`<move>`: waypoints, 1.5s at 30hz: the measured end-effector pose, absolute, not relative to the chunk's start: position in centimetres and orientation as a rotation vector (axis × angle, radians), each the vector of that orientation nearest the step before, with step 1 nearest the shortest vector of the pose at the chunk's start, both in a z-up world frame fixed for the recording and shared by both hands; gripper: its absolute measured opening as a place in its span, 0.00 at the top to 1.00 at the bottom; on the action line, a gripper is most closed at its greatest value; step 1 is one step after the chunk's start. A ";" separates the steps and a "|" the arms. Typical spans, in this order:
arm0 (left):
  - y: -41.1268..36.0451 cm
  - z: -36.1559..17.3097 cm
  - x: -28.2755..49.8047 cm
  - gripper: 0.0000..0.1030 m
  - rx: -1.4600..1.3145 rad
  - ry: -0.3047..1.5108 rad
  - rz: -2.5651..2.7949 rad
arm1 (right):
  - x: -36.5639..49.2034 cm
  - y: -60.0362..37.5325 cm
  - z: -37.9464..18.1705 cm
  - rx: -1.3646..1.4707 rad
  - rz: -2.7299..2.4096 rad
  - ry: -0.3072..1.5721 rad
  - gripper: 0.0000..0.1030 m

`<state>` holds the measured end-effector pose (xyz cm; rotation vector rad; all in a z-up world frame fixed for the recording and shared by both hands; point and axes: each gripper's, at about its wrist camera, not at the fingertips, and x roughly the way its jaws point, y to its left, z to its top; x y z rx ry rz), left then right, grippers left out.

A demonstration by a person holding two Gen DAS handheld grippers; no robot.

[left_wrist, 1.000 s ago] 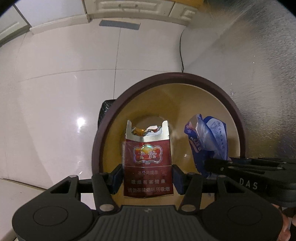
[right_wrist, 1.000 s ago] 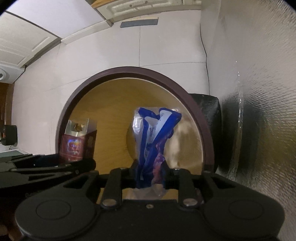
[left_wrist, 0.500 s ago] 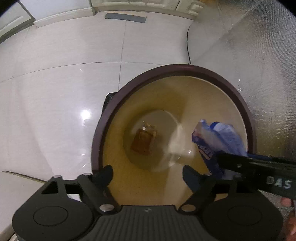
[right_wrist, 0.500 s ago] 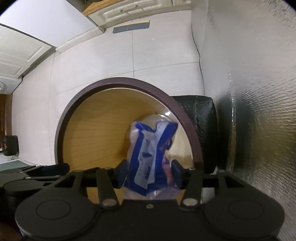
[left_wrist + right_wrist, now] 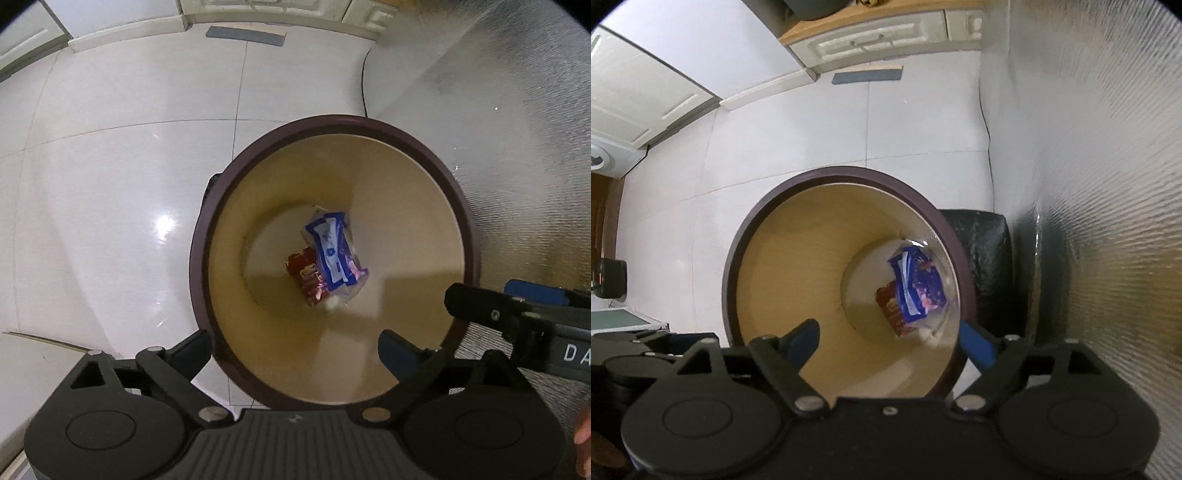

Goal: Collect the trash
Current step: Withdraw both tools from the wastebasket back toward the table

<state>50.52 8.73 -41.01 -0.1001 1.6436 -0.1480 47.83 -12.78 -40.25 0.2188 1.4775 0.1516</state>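
Observation:
A round bin (image 5: 436, 158) with a dark brown rim and a tan inner wall stands on the white tiled floor. At its bottom lie a red cigarette pack (image 5: 308, 278) and, partly on top of it, a blue and white plastic wrapper (image 5: 334, 254). The same bin (image 5: 846, 175), pack (image 5: 894, 308) and wrapper (image 5: 918, 284) show in the right wrist view. My left gripper (image 5: 297, 349) hangs above the bin's mouth, its jaws opening wide with nothing between them. My right gripper (image 5: 890, 341) is over the bin too, jaws opening and empty; it also shows at the right edge (image 5: 517, 317) of the left wrist view.
A silvery textured wall (image 5: 1108, 184) rises on the right, with a thin black cable (image 5: 364, 81) running down beside it. A black object (image 5: 982, 258) sits between bin and wall. White cabinets (image 5: 886, 40) line the far side of the floor.
Both grippers went from shut to open. The red pack dropped from the left jaws and the blue wrapper from the right jaws to the bin's bottom. Both grippers rose a little.

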 end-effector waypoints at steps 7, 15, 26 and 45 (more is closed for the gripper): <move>9.8 -38.1 49.5 0.00 -0.119 1.605 -0.107 | 46.7 -13.3 -38.2 0.170 0.145 1.439 0.03; 11.7 -35.9 47.2 0.00 -0.130 1.576 -0.066 | 44.3 -13.4 -36.3 0.135 0.102 1.416 0.00; 15.4 -31.8 42.3 0.00 -0.166 1.451 -0.029 | 40.3 -12.5 -31.4 0.096 0.099 1.310 0.00; 16.2 -20.9 31.5 0.00 -0.150 1.162 -0.050 | 29.3 -11.9 -20.3 0.027 0.106 1.071 0.00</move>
